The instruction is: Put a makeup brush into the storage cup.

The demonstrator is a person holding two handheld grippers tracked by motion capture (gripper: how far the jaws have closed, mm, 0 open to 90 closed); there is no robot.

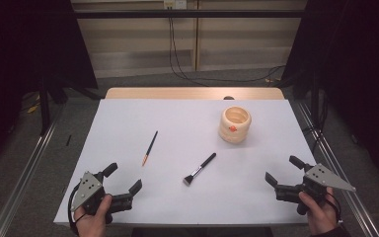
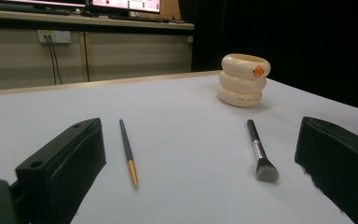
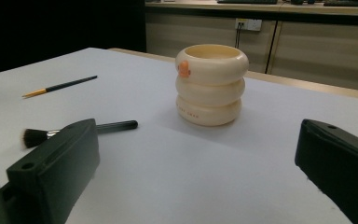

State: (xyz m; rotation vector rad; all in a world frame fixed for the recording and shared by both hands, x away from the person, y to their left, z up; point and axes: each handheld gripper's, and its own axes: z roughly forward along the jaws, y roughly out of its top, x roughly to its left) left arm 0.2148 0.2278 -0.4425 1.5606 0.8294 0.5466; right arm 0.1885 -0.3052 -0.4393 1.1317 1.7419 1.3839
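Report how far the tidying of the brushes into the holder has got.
Nothing looks done: the cream ringed holder stands apparently empty. Nothing is in hand: the left gripper and right gripper are open. Left: the thin black-and-orange brush and the black makeup brush lie on the white table.

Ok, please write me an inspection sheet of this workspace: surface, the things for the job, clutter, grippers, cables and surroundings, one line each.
Surface: white table top, flat, with a wooden strip along its far edge.
Job's things: cream ringed cup upright at far right; makeup brush lying near the centre; thin pen-like brush lying to its left. All apart from each other.
Clutter: nothing seen.
Grippers: left gripper and right gripper both open, holding nothing, at the near corners.
Cables: black cables hang from a wall socket onto the floor behind the table.
Surroundings: grey floor, metal rails on both sides, dark curtains.
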